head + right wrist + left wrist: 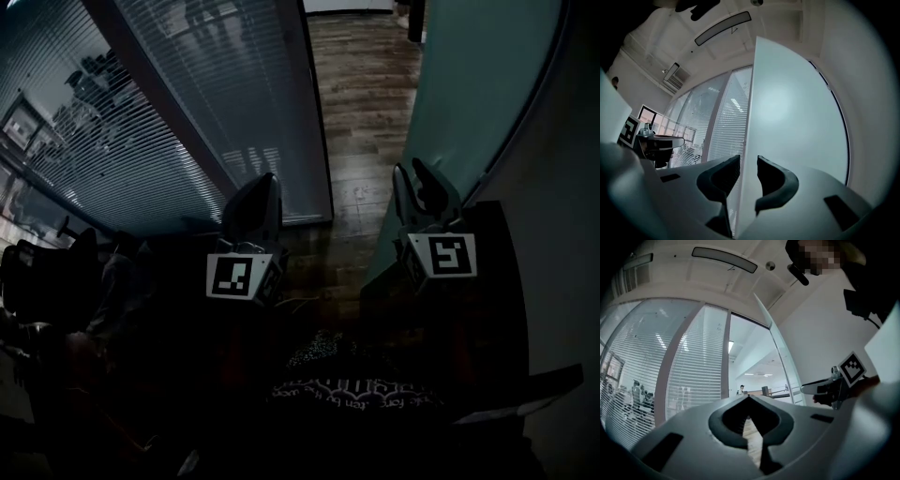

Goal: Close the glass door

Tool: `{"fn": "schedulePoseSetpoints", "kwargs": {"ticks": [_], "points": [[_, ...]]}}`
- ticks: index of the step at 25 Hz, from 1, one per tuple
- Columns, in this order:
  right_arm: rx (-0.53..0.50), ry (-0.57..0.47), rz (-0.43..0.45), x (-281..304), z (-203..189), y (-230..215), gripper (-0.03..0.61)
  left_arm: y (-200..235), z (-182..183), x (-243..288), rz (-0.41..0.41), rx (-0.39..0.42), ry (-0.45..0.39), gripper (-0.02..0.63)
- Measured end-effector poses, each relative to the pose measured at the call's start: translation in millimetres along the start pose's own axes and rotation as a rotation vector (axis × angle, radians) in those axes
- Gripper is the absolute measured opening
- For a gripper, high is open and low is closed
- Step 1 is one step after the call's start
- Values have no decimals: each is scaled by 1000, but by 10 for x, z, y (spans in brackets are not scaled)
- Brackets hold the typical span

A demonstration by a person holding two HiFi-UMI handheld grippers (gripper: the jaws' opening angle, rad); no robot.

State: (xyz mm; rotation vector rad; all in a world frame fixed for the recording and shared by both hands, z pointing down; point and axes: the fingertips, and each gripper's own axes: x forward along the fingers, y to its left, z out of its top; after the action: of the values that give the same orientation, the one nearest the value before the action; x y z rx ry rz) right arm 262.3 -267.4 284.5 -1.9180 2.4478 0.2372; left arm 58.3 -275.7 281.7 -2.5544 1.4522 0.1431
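Note:
The frosted glass door [478, 84] stands ajar at the right, its free edge towards me. My right gripper [419, 178] straddles that edge, one jaw on each side, shut on the pane. In the right gripper view the glass door [797, 126] fills the gap between the jaws of the right gripper [748, 164]. My left gripper [265, 183] hangs to the left of the door, apart from it. Its tips meet in the left gripper view [749, 398], with nothing held. The same view shows the door [780, 357] edge-on.
A fixed glass wall with white blinds [187, 94] runs along the left. Between it and the door, a wooden floor [366, 94] leads away through the doorway. A white wall [572, 187] is behind the door at the right. A person [741, 389] stands far off.

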Motion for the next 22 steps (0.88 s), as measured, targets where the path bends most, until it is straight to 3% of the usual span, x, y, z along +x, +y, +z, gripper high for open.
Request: {"fn": "schedulePoseSetpoints", "kwargs": {"ticks": [22], "points": [[-10,16,18,1142,-153,217,101,938,-230,823,4,8,-27,2]]}}
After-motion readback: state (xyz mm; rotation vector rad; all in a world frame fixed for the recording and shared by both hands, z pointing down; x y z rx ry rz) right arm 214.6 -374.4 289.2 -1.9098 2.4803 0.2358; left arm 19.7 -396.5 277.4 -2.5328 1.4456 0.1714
